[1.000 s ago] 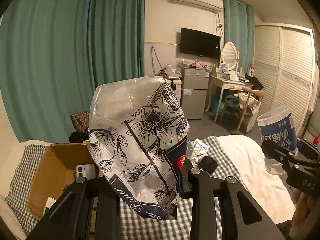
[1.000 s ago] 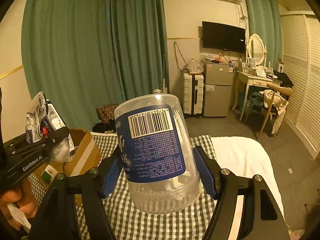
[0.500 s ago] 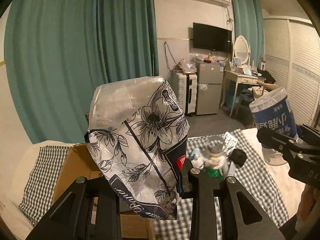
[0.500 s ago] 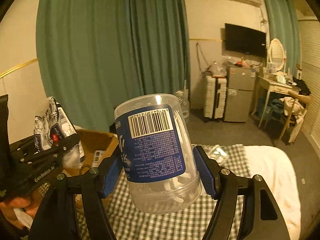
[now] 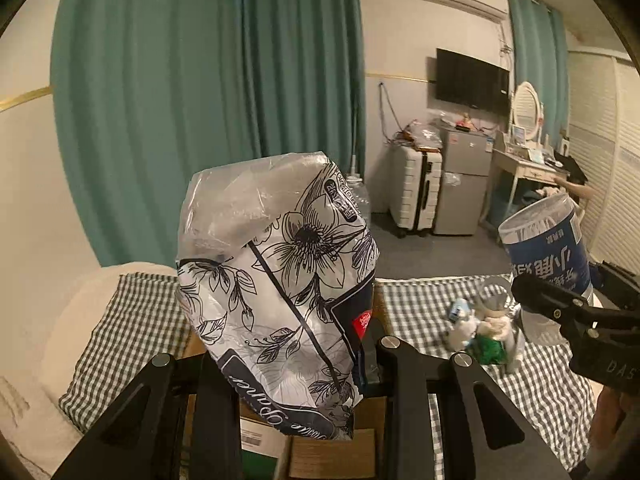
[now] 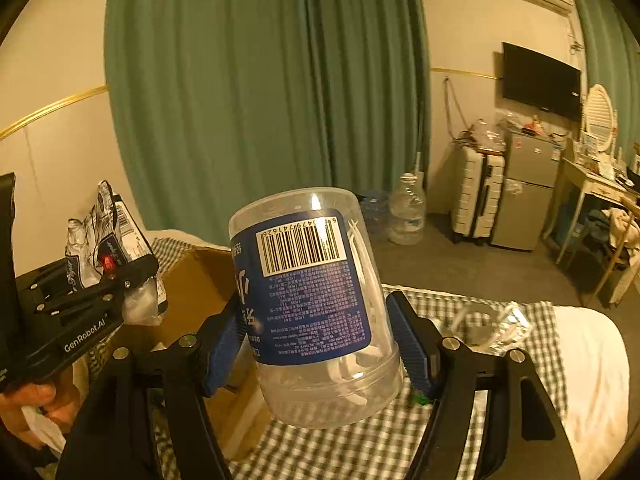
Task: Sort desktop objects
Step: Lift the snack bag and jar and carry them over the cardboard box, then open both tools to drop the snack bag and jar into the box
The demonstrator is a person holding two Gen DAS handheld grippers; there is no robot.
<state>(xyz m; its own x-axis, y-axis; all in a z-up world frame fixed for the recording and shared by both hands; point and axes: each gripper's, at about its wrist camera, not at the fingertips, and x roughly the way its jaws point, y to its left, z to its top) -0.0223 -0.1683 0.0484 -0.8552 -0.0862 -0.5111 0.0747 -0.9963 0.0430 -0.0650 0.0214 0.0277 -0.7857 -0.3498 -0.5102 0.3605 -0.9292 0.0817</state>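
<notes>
My left gripper (image 5: 288,356) is shut on a floral black-and-white tissue pack (image 5: 276,284), held up above an open cardboard box (image 5: 328,452). In the right wrist view that same tissue pack (image 6: 108,256) shows at the left edge, over the cardboard box (image 6: 196,296). My right gripper (image 6: 316,340) is shut on a clear plastic jar with a blue label (image 6: 316,300); its blue pads press both sides. In the left wrist view the jar (image 5: 548,256) hangs at the right edge. Both are held over a checkered cloth (image 5: 436,300).
A small pile of toys and wrappers (image 5: 488,324) lies on the checkered cloth (image 6: 360,448), with a clear crumpled packet (image 6: 500,328) near its far edge. Green curtains, a suitcase (image 5: 416,188), a small fridge and a dressing table stand beyond. A hand (image 6: 36,408) holds the left gripper.
Both grippers have swung leftward together with their loads. The cardboard box now sits under the tissue pack, and the toy pile has come into the left wrist view.
</notes>
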